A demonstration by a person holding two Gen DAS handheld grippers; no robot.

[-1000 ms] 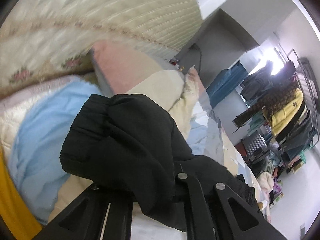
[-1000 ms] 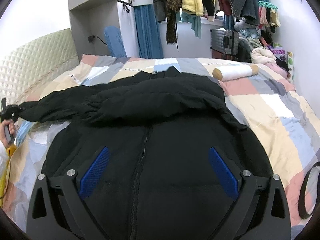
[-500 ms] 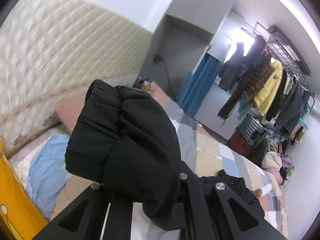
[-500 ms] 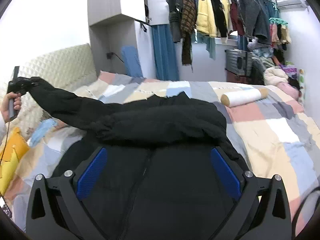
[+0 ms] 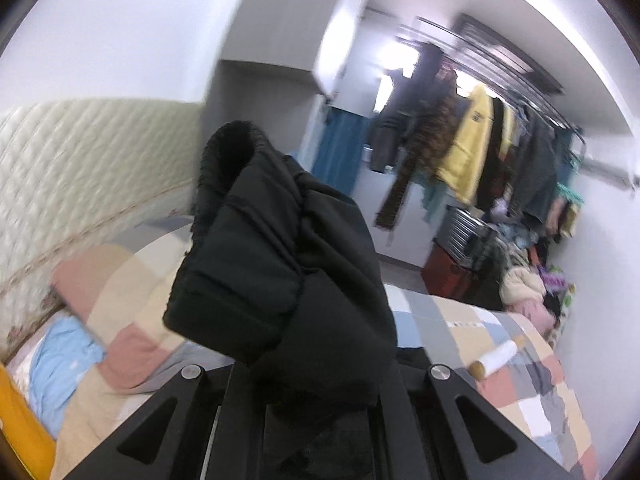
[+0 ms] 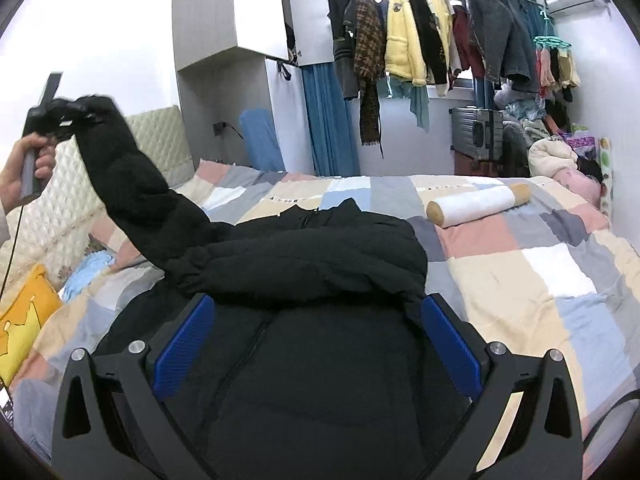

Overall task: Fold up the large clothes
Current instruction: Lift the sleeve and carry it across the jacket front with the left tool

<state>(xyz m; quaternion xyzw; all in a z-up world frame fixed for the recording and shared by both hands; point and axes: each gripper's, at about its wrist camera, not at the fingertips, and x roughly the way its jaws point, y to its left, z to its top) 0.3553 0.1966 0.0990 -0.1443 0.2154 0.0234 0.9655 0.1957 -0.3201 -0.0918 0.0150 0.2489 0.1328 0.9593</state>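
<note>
A large black padded jacket (image 6: pixel 312 320) lies front up on the patchwork bed (image 6: pixel 540 264), its zip running down the middle. My left gripper (image 5: pixel 308 376) is shut on the black sleeve cuff (image 5: pixel 276 264) and holds it high in the air. In the right wrist view that gripper (image 6: pixel 68 118) is at the upper left, with the sleeve (image 6: pixel 136 196) stretched up from the jacket's left shoulder. My right gripper (image 6: pixel 316 344) is open, its blue pads (image 6: pixel 184 344) apart over the jacket's chest, holding nothing.
A white roll with tan ends (image 6: pixel 476 204) lies on the bed at the back right. A quilted cream headboard (image 6: pixel 60 208) is on the left, with a yellow pillow (image 6: pixel 20 320) and blue cloth (image 6: pixel 88 272). Hanging clothes (image 6: pixel 420 40) and a suitcase (image 6: pixel 476 132) stand behind.
My left gripper has lifted the sleeve cuff from low over the bed to high in the air and swung toward the room. My right gripper stays open over the jacket.
</note>
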